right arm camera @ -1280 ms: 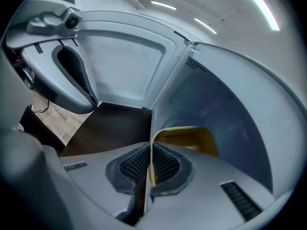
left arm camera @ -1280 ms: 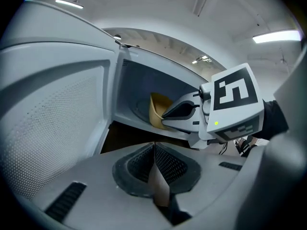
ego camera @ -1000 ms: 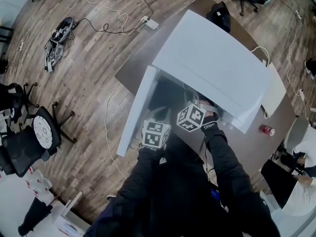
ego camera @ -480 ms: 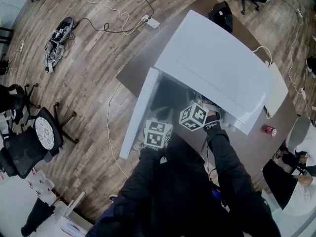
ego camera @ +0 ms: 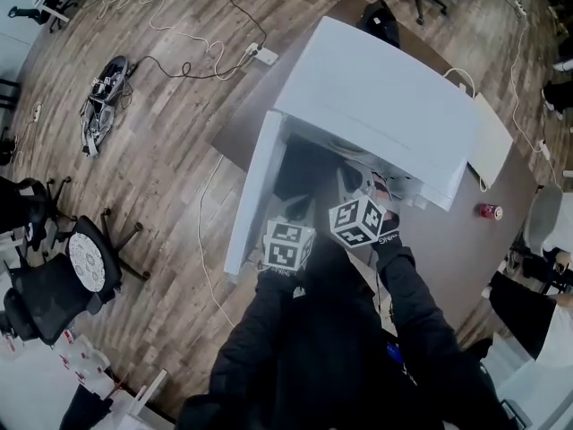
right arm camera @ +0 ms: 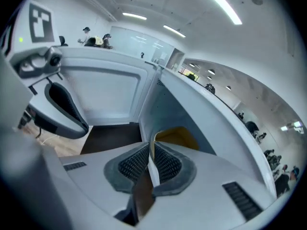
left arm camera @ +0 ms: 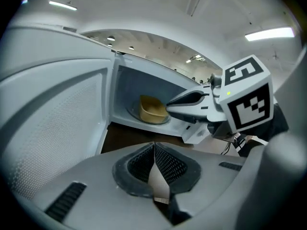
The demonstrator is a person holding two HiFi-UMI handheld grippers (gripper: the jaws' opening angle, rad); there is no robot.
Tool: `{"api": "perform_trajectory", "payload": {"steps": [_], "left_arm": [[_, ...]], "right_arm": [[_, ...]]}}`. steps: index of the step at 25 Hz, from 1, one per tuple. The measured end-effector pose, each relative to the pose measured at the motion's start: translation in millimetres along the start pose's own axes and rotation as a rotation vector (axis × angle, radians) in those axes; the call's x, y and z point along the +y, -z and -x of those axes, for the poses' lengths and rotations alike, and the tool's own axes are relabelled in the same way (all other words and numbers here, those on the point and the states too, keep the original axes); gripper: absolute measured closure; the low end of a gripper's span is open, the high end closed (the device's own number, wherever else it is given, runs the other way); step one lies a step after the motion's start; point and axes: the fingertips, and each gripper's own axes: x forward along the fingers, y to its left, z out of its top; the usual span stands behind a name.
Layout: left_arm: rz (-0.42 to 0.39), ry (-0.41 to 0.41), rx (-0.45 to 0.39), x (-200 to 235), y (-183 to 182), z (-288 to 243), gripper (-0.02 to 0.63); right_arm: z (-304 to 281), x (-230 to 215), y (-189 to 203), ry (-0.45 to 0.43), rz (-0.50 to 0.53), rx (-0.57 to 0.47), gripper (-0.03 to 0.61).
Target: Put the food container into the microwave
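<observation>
The white microwave stands on a brown table with its door swung open to the left. In the left gripper view, a yellow food container sits on the glass turntable inside the cavity. It also shows in the right gripper view, where the yellow container lies just beyond the jaws. My left gripper is shut with nothing in it, in front of the opening. The right gripper is also shut and empty, close to the cavity's mouth. Nothing touches the container.
A red can lies on the table right of the microwave, near a flat white panel. Office chairs stand at the left. Cables and a power strip lie on the wood floor. A black bag sits behind the microwave.
Both grippers have drawn back a little from the microwave opening toward the person. The head view has shifted slightly. The door stays open.
</observation>
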Motion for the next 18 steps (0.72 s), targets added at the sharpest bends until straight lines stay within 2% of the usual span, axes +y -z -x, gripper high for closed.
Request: {"api": "perform_trajectory", "payload": {"steps": [5, 9, 18], "left_arm": [[-0.037, 0.015, -0.03, -26, 9, 37, 0.577], [-0.047, 0.021, -0.106, -47, 10, 80, 0.577], [-0.105, 0.044, -0.291, -98, -3, 185, 0.577]], "right_arm": [[71, 13, -7, 0.075, -0.189, -0.065, 0.552], [132, 35, -12, 0.123, -0.331, -0.132, 0.555], [260, 69, -40, 0.257, -0.533, -0.348, 0.555]]}}
